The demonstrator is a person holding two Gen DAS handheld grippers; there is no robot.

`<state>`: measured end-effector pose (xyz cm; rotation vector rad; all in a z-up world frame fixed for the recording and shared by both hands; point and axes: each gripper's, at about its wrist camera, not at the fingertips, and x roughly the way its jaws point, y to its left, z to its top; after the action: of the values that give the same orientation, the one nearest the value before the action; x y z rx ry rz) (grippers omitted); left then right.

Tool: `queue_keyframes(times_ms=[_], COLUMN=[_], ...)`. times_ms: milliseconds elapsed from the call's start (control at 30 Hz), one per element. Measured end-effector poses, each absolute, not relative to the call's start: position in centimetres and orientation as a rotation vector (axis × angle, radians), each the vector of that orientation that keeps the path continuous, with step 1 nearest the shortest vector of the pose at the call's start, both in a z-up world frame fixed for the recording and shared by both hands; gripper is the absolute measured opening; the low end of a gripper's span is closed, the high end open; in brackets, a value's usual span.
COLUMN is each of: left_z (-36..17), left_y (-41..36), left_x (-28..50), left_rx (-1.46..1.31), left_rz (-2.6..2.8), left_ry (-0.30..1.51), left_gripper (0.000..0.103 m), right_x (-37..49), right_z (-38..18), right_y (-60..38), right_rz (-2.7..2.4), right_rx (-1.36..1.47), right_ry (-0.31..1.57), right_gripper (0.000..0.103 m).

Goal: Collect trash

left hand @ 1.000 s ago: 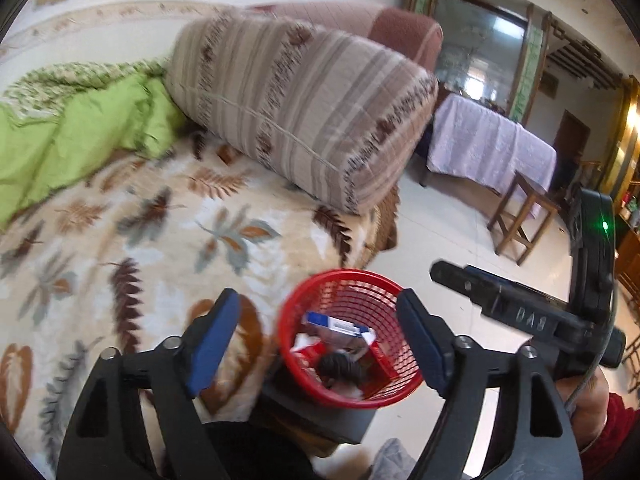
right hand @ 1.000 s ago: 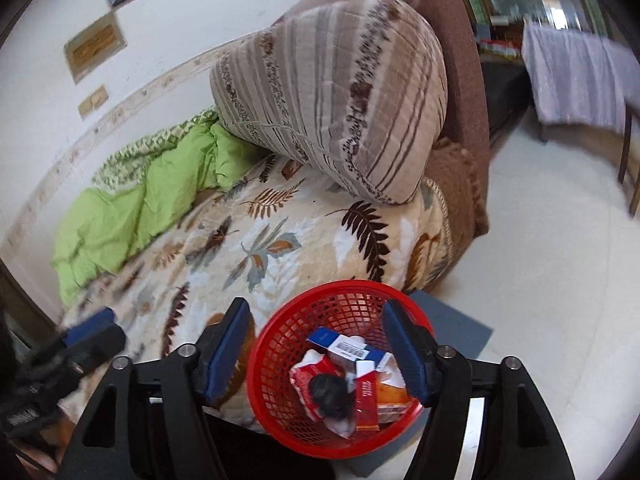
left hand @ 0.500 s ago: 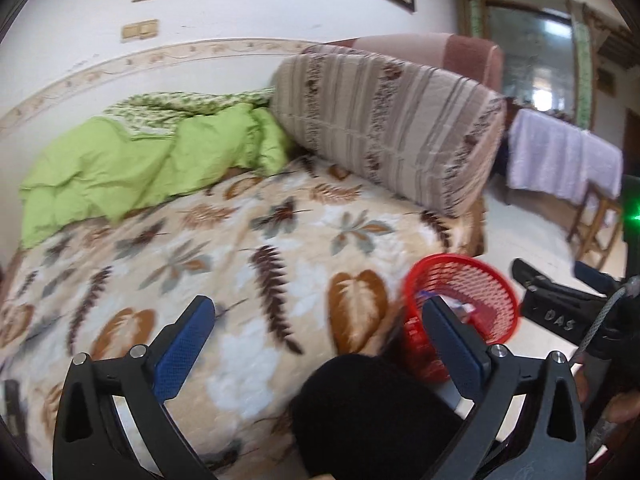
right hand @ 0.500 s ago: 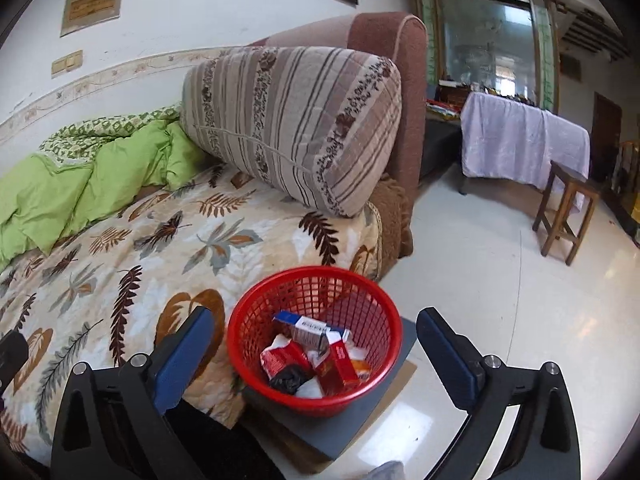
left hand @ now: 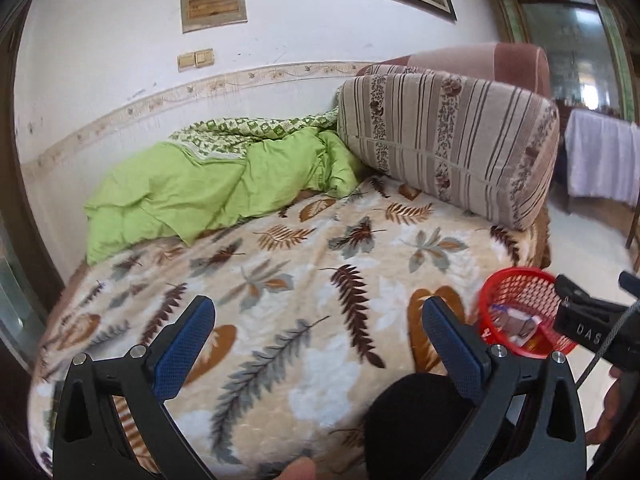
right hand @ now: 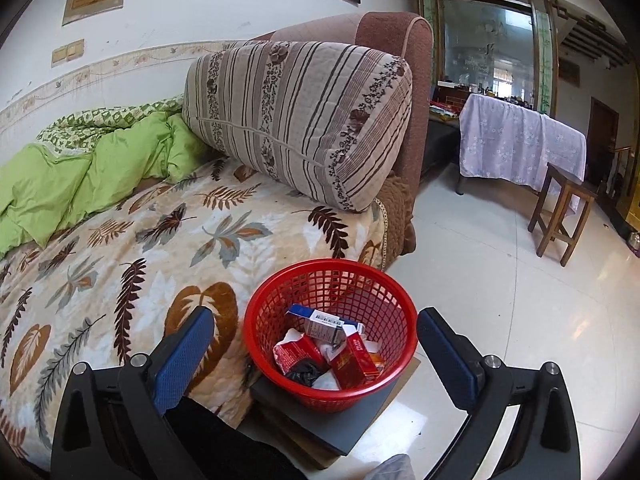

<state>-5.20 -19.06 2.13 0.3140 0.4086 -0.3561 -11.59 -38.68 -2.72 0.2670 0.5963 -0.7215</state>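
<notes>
Left gripper (left hand: 316,336): jaws spread as wide as they go, nothing between the blue pads (left hand: 182,342); they have just been opening, having stood narrower a second ago on either side of the basket.
Right gripper (right hand: 316,340): also wide apart and empty, its jaws just opened too; a second ago its pads (right hand: 184,354) stood close against the basket's sides, now they stand clear of it.
Basket (right hand: 330,332): red mesh, upright on a dark flat board (right hand: 340,420) on the floor, just beside the corner of the bed; in the right view it sits between the jaws but untouched. In the left view it has shifted from the centre to the far right edge, half hidden behind the other gripper.
Trash (right hand: 332,354): small boxes, a red wrapper, a black scrap and white paper lie inside the basket, as before.
Left view now: turned toward the bed, so the leaf-print blanket (left hand: 280,280) fills the space between the jaws.
Farther out: green quilt (left hand: 200,188) bunched against the wall, striped cushion (right hand: 296,120) leaning on the brown sofa arm (right hand: 400,60).
Room beyond: a cloth-covered table (right hand: 520,140) and a wooden stool (right hand: 560,212) stand well apart on the pale tiled floor (right hand: 480,280).
</notes>
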Motion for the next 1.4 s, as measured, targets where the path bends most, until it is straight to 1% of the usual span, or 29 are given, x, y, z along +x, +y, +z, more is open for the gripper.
queue_keyframes(times_ms=[167, 500, 667, 1067, 1400], left_z=[0.9, -0.7, -1.8, -3.0, -3.0], left_y=[-19.9, -18.4, -18.1, -19.3, -19.5], left_x=[-4.5, -0.7, 0.7, 1.7, 1.6], left_rx=[0.415, 0.277, 0.27, 0.299, 0.298], left_rz=[-0.371, -0.381, -0.375, -0.403, -0.404], left_ry=[0.445, 0.566, 0.614, 0.642, 0.638], left_gripper=[0.103, 0.103, 0.103, 0.103, 0.103], right_x=[-10.4, -7.2, -5.8, -4.8, -5.2], right_z=[-2.9, -3.7, -4.0, -4.8, -4.6], right_y=[-38.5, -38.7, -39.0, -39.9, -39.4], right_rz=[-0.73, -0.745, -0.747, -0.766, -0.75], right_rx=[0.262, 0.279, 0.312, 0.358, 0.339], right_ry=[0.597, 0.625, 0.646, 0.661, 0.656], right_gripper=[0.102, 0.102, 0.102, 0.102, 0.102])
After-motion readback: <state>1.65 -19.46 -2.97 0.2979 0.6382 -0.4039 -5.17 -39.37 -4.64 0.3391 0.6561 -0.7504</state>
